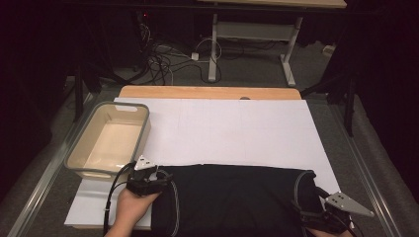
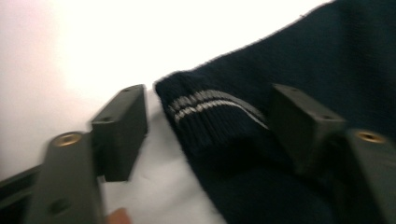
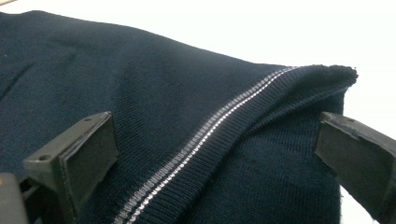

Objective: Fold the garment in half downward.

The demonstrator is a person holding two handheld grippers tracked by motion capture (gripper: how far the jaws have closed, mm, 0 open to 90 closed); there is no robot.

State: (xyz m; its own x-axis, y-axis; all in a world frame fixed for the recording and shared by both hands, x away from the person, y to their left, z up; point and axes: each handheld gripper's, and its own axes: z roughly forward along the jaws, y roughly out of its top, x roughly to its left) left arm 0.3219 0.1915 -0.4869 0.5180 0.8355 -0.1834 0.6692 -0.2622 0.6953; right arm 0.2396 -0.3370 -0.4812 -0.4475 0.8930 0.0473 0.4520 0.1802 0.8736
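A dark navy knit garment (image 1: 237, 197) lies flat on the white sheet (image 1: 222, 128) at the near edge of the table. In the high view my left gripper (image 1: 162, 175) sits at the garment's left corner, held by a hand. In the left gripper view the left gripper (image 2: 205, 98) straddles a ribbed corner with two pale stripes (image 2: 210, 103); its jaws stand apart and the left one is clear of the cloth. My right gripper (image 1: 305, 206) is at the garment's right corner. There the right gripper (image 3: 217, 121) stands wide, astride a raised fold with a pale striped band (image 3: 205, 135).
A beige tub with a grey rim (image 1: 79, 148) stands at the table's left edge, just behind the left gripper. The wooden tabletop (image 1: 207, 92) shows beyond the sheet. Cables and another table's legs (image 1: 213, 54) are on the floor behind.
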